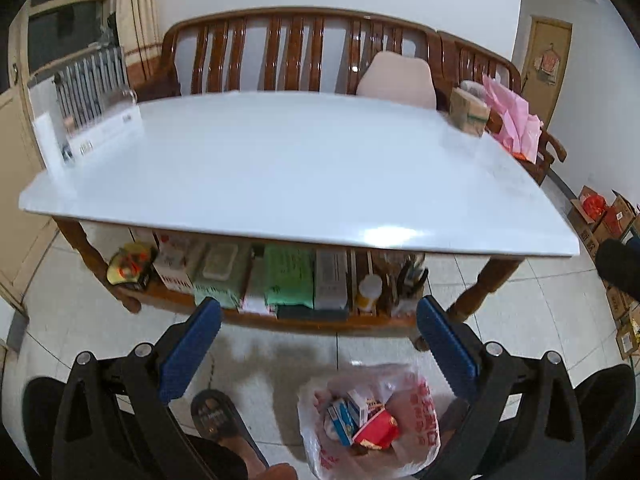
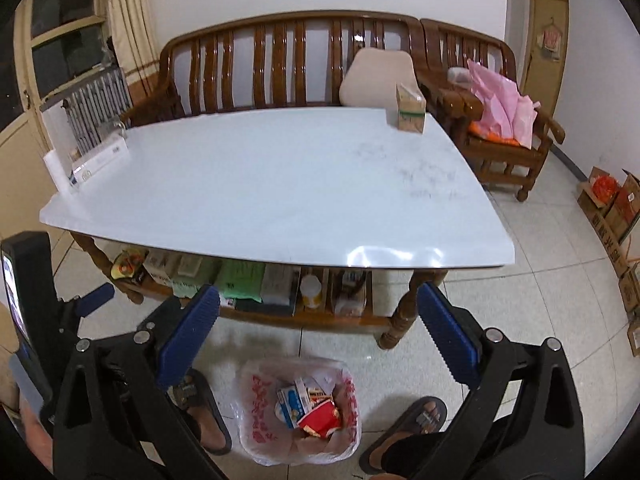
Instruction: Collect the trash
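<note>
A clear plastic bag with red print sits on the floor tiles, holding cartons and a red wrapper. The white table carries a small tan carton at its far right corner. My left gripper hovers open above the floor in front of the table, with the bag just below and right of it. My right gripper is open too, above the bag, nothing between its blue pads. The left gripper's blue fingertip shows at the left of the right wrist view.
A wooden bench and armchair with pink bags stand behind the table. A lower shelf holds packets and a bottle. A clear rack sits on the table's left end. Cardboard boxes line the right wall. A person's sandalled feet flank the bag.
</note>
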`<action>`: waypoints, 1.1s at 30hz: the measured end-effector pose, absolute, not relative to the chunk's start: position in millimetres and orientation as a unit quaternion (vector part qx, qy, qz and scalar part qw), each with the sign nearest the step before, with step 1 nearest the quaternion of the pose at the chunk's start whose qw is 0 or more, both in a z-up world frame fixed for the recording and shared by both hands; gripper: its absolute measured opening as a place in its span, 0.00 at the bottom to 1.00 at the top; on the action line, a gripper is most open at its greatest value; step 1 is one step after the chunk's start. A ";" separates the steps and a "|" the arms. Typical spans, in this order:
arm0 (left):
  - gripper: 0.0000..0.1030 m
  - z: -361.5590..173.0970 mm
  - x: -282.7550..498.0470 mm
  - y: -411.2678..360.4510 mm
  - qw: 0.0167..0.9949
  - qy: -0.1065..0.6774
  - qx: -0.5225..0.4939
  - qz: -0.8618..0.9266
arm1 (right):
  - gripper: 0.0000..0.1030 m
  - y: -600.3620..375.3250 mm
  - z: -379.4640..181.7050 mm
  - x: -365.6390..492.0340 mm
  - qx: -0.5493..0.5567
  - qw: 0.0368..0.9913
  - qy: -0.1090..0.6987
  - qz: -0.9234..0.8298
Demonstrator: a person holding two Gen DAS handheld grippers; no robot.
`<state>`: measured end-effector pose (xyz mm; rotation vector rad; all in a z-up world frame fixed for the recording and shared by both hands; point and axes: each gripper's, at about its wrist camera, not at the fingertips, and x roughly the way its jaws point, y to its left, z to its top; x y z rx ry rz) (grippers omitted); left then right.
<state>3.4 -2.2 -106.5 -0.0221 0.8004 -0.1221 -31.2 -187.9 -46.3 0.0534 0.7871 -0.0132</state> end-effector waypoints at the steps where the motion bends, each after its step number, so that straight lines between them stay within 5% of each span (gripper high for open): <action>1: 0.93 -100.9 3.7 -1.0 0.921 0.384 -0.010 -0.060 | 0.93 -187.5 -43.9 -30.9 0.027 0.925 0.380 -0.008; 33: 0.93 -77.5 1.6 2.7 0.929 0.364 -0.001 -0.059 | 0.93 -182.3 -22.1 -36.5 0.019 0.938 0.347 -0.015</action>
